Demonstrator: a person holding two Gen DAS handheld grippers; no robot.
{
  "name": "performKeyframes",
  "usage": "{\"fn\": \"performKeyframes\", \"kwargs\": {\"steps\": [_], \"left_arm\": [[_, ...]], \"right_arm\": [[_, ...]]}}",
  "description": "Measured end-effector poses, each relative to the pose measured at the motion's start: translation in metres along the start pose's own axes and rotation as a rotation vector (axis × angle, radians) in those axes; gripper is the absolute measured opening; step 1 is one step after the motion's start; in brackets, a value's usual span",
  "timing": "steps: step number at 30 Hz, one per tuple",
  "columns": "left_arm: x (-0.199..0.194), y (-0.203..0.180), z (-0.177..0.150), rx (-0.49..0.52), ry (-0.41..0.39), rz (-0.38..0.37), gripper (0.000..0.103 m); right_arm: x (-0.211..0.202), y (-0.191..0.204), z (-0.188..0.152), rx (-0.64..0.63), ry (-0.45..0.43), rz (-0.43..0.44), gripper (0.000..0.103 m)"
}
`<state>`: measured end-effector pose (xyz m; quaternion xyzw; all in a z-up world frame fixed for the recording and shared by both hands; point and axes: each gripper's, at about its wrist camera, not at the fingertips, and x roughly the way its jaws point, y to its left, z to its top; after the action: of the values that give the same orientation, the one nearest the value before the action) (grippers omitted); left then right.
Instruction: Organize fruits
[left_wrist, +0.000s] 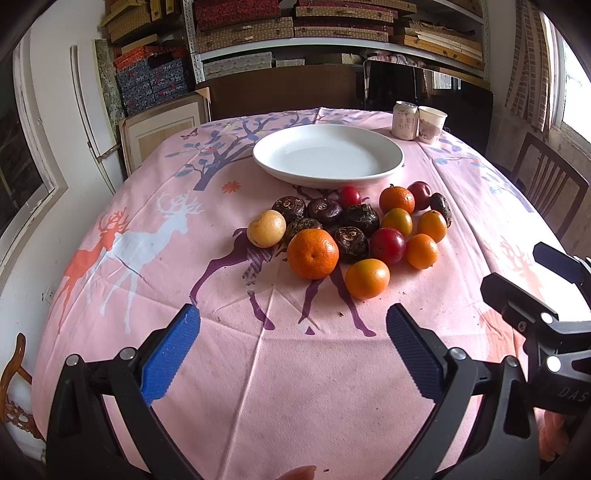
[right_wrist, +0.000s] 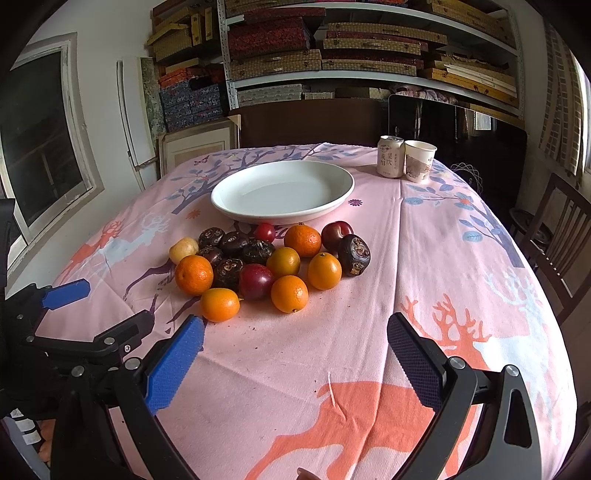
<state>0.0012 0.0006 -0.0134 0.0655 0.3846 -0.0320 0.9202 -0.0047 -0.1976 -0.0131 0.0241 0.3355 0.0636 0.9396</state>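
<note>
Both grippers were nearest to my cameras: the left gripper (left_wrist: 293, 347) and the right gripper (right_wrist: 295, 350) hung low over the near part of the counter, each with its jaws wide apart and holding nothing. I saw the counter (right_wrist: 461, 258) covered by a pink cloth with deer and tree prints. Toward the far side lay a white plate (left_wrist: 328, 155) with nothing on it. Just in front of the plate was a pile of fruits (left_wrist: 351, 229): oranges, dark red round ones, brown wrinkled ones and one pale yellow fruit (left_wrist: 266, 228) at the left edge, most of them touching. At the far right corner stood a drink can (right_wrist: 390, 156) and, just beside it, a paper cup (right_wrist: 419, 161).
</note>
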Motion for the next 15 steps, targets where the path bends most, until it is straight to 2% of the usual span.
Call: {"fn": "performKeyframes", "kwargs": {"steps": [15], "left_arm": [[-0.0003, -0.0012, -0.0015, 0.001, 0.003, 0.0, 0.099]], "right_arm": [[-0.0014, 0.0014, 0.0004, -0.003, -0.001, 0.003, 0.1]]}}
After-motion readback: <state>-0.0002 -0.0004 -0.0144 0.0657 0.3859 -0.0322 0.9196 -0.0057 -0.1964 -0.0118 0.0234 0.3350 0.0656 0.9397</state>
